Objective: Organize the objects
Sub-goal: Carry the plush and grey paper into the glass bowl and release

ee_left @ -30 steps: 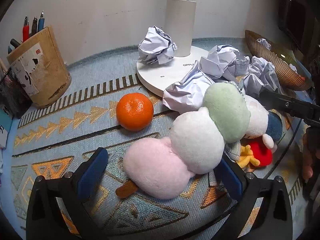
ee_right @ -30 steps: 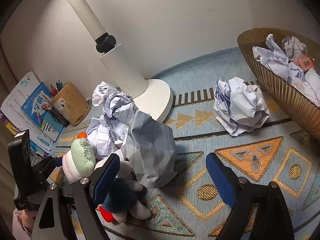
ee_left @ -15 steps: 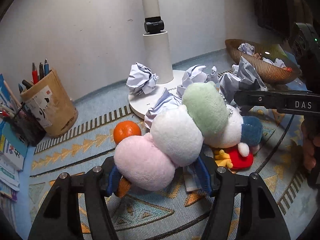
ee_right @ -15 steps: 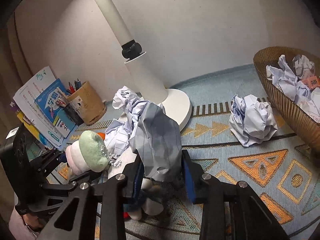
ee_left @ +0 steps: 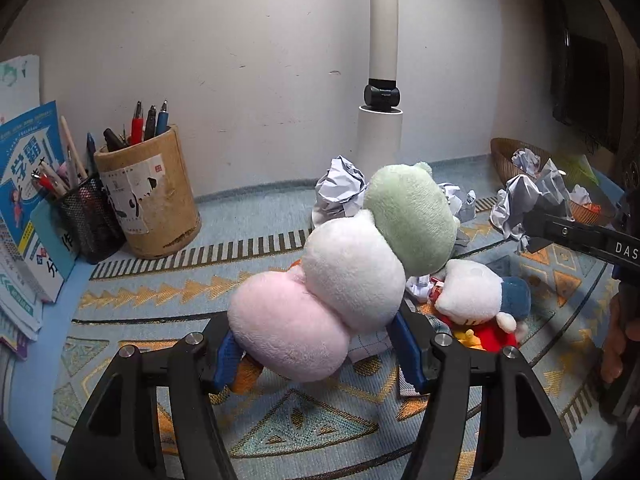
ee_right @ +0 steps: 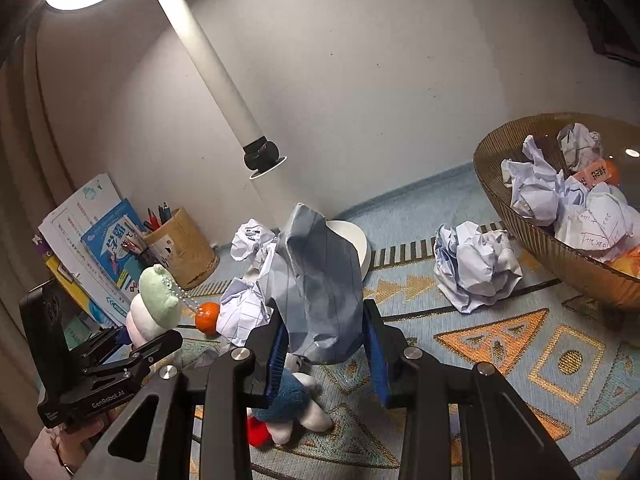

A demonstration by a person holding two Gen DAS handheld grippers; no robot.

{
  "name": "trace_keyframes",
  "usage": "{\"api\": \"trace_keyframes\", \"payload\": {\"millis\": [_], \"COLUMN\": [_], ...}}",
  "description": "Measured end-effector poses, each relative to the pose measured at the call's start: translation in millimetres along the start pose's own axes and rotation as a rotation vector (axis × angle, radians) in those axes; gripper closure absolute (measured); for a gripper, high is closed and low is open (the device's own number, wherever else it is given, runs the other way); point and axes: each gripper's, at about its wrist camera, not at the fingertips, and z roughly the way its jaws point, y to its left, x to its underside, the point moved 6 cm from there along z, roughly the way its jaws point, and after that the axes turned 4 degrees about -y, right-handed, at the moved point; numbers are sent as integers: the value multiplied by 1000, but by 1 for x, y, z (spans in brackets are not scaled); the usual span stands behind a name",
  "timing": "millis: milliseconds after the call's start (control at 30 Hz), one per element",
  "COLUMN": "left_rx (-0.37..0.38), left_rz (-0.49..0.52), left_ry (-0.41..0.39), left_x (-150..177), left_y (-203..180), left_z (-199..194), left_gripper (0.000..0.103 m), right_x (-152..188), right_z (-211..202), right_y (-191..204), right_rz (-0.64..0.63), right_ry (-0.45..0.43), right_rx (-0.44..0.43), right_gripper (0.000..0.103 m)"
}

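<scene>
My left gripper (ee_left: 316, 350) is shut on a soft toy of three balls, pink, white and green (ee_left: 352, 276), held tilted above the rug. In the right wrist view the same toy (ee_right: 156, 300) shows at the left, raised. My right gripper (ee_right: 325, 336) is shut on a crumpled blue-grey paper ball (ee_right: 316, 280), also lifted off the rug. A white, blue and red plush (ee_left: 476, 304) lies on the rug under both grippers. Another crumpled paper ball (ee_right: 476, 268) sits loose beside the woven basket (ee_right: 532, 236), which holds several paper balls.
A small orange (ee_right: 208, 314) lies on the patterned rug near more crumpled paper (ee_left: 340, 188). The white lamp pole (ee_left: 382, 60) rises from its round base (ee_right: 354, 240). A cork pen holder (ee_left: 148, 204), a mesh pen cup (ee_left: 86, 220) and books (ee_left: 24, 200) stand at the left.
Both grippers were open a second ago. The left has shut on the three-ball toy and the right on the blue-grey paper ball, and both have lifted them off the rug.
</scene>
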Motion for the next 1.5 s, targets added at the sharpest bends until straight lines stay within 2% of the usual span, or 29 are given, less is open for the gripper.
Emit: {"api": "trace_keyframes", "payload": {"millis": [133,200,367,500,600,767,933,967,1000,1033,1067,1100,1167,1300,1400,1500], "left_rx": [19,30,93,166,222,300,348,341,342,365,393,390,340,314,239,190], "left_rz": [-91,-99,-110,-100,-90,-20,-11,-7,-4,-4,2,9,25,-2,28,30], "left_ry": [28,31,-21,-57,-57,-21,45,59,71,108,168,184,150,126,78,62], "left_x": [3,-5,-59,-109,-133,-143,-129,-125,-121,-115,-108,-103,-99,-104,-111,-114], "left_y": [-7,-19,-61,-114,-162,-239,-282,-287,-291,-295,-300,-302,-298,-284,-267,-234], "left_z": [0,0,-1,11,27,57,88,94,99,105,111,113,107,98,81,64], "left_gripper": [42,42,42,42,42,42,39,35,27,14,0,1,1,1,1,1], "right_x": [-7,-19,-78,-122,-143,-156,-154,-153,-151,-149,-147,-145,-144,-145,-149,-153], "right_z": [-8,-18,-55,-82,-99,-115,-113,-108,-102,-96,-93,-93,-97,-108,-114,-115], "right_y": [-2,-5,-26,-68,-105,-160,-191,-194,-199,-204,-209,-212,-214,-202,-171,-132], "right_rz": [20,41,14,39,57,92,99,107,117,131,145,161,199,240,209,163], "right_ry": [-38,-60,-152,-200,-207,-186,-143,-122,-90,-48,-26,-19,-31,-67,-93,-110], "right_rx": [3,-15,30,106,185,298,371,380,387,408,436,444,424,406,375,329], "right_gripper": [69,69,69,69,69,69,66,53,21,3,0,0,0,0,0,0]}}
